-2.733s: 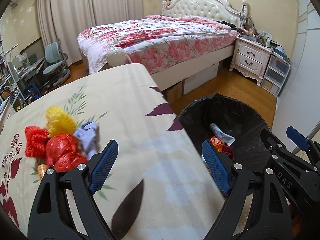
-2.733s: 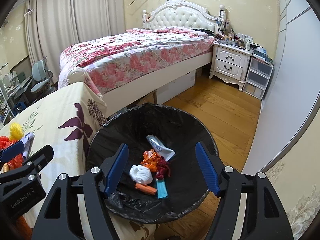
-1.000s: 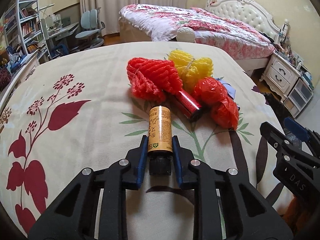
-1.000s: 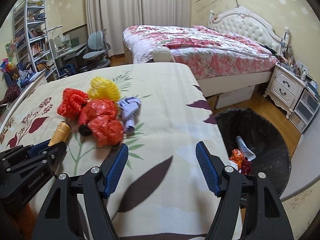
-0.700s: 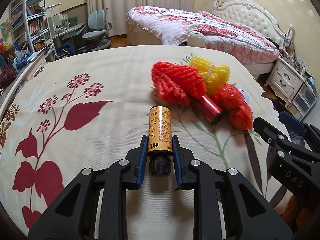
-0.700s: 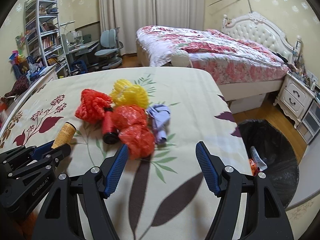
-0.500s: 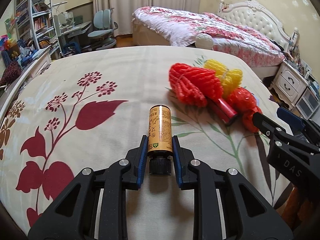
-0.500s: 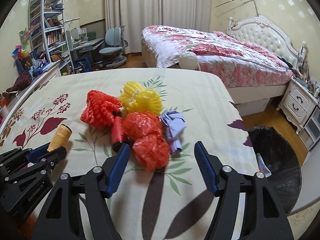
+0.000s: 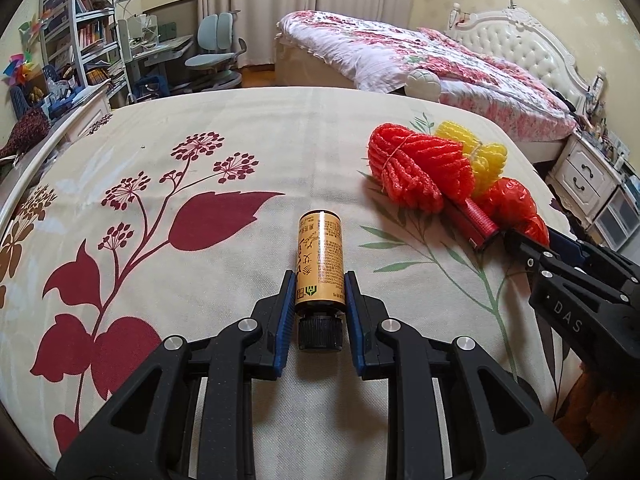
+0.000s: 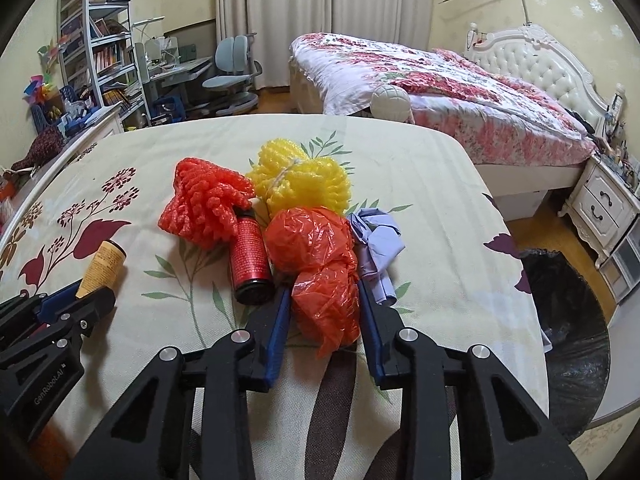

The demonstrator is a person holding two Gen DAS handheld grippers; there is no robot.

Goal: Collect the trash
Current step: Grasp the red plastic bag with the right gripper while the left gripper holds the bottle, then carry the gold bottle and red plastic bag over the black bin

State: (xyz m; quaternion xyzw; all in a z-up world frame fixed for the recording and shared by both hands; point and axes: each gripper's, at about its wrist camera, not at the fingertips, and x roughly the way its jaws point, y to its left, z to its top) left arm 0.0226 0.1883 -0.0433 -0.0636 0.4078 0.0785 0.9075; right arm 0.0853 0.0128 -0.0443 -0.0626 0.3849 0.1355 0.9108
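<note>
My left gripper (image 9: pixel 319 280) is shut on a gold bottle (image 9: pixel 320 260) with a black cap, held over the floral tablecloth (image 9: pixel 180 160). My right gripper (image 10: pixel 325 300) is shut on an orange plastic bag (image 10: pixel 320 264) lying in the trash pile. The pile also holds red foam netting (image 10: pixel 204 204), yellow foam netting (image 10: pixel 304 180), a red can (image 10: pixel 250 256) and a crumpled lilac cloth (image 10: pixel 376 240). The pile also shows in the left wrist view, with the red netting (image 9: pixel 416 168) to the right. The left gripper and gold bottle (image 10: pixel 102 264) show at the right wrist view's left edge.
A bin with a black liner (image 10: pixel 568 344) stands on the wooden floor beyond the table's right edge. A bed (image 10: pixel 440 80) and white nightstand (image 10: pixel 600 204) are behind. A desk, chairs (image 10: pixel 232 68) and bookshelves (image 10: pixel 96 48) stand at the back left.
My right gripper has moved from the bin to the pile and closed on the orange bag. My left gripper took hold of the gold bottle earlier and has drawn it left, away from the pile.
</note>
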